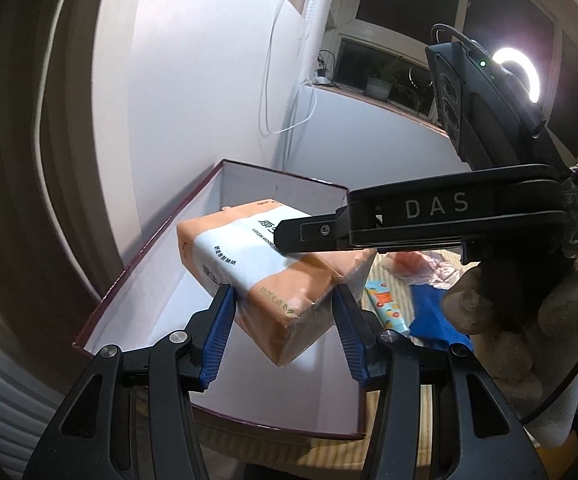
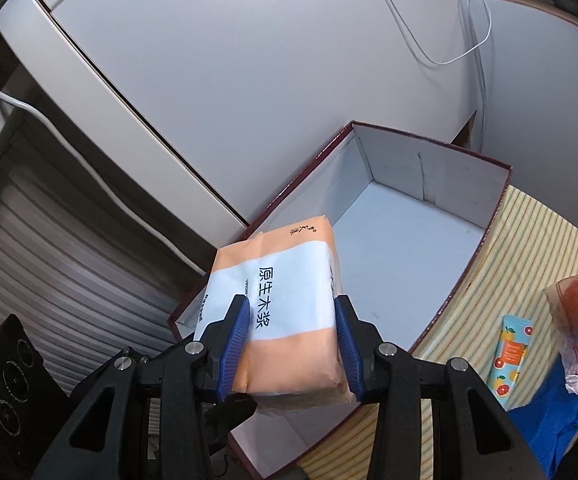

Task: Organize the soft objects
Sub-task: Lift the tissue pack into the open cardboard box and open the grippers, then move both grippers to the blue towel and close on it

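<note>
The right gripper [image 2: 291, 338] is closed on the tissue pack [image 2: 285, 300], both blue pads pressing its sides. The pack hangs above the open box [image 2: 393, 232]. Its white band reads "原生木浆"; the left view shows "VIRGIN WOOD". The left gripper [image 1: 285, 334] flanks the pack's corner; contact cannot be determined. The right gripper's body carries "DAS".

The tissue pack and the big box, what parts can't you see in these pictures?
- Tissue pack: its underside, hidden in both views by its own body.
- Box floor under the pack: covered in both views.
- Blue cloth: cut off at the right wrist view's edge.
- Small print on the pack: too tiny in the left wrist view.
</note>
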The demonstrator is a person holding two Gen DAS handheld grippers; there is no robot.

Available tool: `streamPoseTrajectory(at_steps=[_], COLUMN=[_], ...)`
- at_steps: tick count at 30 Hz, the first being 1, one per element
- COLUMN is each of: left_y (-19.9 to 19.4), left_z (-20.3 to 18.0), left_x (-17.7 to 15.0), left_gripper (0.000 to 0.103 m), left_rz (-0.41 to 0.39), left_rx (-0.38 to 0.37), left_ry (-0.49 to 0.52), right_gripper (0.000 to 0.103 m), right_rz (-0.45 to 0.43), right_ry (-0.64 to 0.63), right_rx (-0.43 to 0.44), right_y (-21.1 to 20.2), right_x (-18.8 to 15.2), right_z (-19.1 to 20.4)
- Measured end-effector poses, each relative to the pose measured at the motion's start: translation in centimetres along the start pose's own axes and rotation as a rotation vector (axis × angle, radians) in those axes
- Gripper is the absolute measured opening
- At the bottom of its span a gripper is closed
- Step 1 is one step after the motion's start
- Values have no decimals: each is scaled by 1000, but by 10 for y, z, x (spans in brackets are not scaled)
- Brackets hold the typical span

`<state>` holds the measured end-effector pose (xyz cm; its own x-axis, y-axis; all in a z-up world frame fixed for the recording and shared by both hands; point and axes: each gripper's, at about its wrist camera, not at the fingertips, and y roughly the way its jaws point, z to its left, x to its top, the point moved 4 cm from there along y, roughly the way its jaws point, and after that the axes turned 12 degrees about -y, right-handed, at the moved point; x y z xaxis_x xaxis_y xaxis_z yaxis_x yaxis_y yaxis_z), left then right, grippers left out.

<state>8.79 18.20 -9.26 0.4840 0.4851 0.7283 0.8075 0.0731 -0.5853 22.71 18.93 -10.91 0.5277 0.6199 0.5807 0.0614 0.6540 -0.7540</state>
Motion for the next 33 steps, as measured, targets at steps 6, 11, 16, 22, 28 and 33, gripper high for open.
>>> streamPoseTrajectory(at_steps=[6,11,16,22,28,33], left_y=[4,-2,-9,-16,-23,-24], left_z=[5,14,17,10,-6,-28], left_x=[4,2,-3,-6,-11,-20], left_gripper=[49,49,49,49,55,62], left_rz=[-1,0,-2,-12,-7,8], left_rx=[30,45,38,9,-31,-77], left_ry=[-1,-26,-38,-43,-44,-31], right_gripper=[39,51,55,55,59,61], right_rz=[21,4,-14,-21,-71,-110], right_ry=[-8,-22,-35,-21,33,94], right_rx=[-27,-64,-100,-133,-178,-213], right_y=[4,-4,-19,-42,-92,-139], right_x=[2,2,-6,-23,-49,-75], right_z=[0,2,1,-10,-39,-68])
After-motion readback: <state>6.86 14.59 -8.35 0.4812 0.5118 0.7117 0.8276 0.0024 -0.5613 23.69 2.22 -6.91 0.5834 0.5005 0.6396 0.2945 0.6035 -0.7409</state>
